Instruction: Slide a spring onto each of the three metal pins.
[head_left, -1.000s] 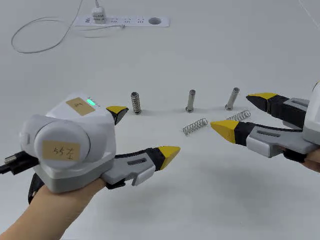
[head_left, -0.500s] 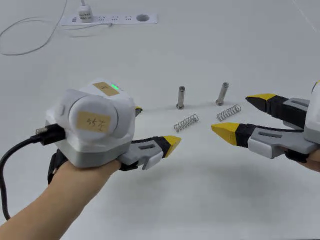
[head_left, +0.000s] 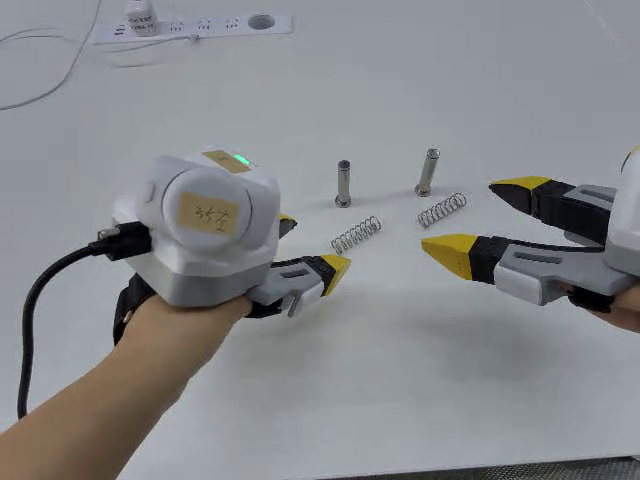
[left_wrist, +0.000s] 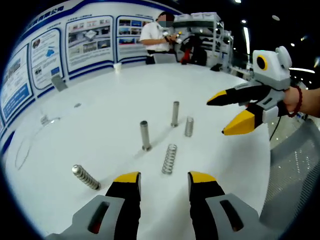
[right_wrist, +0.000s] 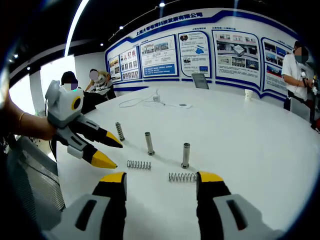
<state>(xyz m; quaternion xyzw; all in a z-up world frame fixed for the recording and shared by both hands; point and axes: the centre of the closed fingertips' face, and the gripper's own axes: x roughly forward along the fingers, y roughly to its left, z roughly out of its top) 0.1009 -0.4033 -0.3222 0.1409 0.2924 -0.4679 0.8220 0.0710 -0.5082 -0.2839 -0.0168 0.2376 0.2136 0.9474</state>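
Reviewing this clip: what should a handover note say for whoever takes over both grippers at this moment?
Left gripper: open, empty, aimed at the middle spring.
Right gripper: open, empty, close to the right spring.
Done: the left pin carries its spring.
Left: the middle pin and the right pin stand bare; both loose springs lie on the table in front of them. Each needs picking up and sliding onto a pin.

Right of the middle pin (head_left: 343, 184) a second pin (head_left: 428, 172) was stood, left of it a sprung pin (right_wrist: 119, 131). One spring (head_left: 356, 234) was laid just before it, another spring (head_left: 442, 209) rightward, a power strip (head_left: 190, 27) well behind.
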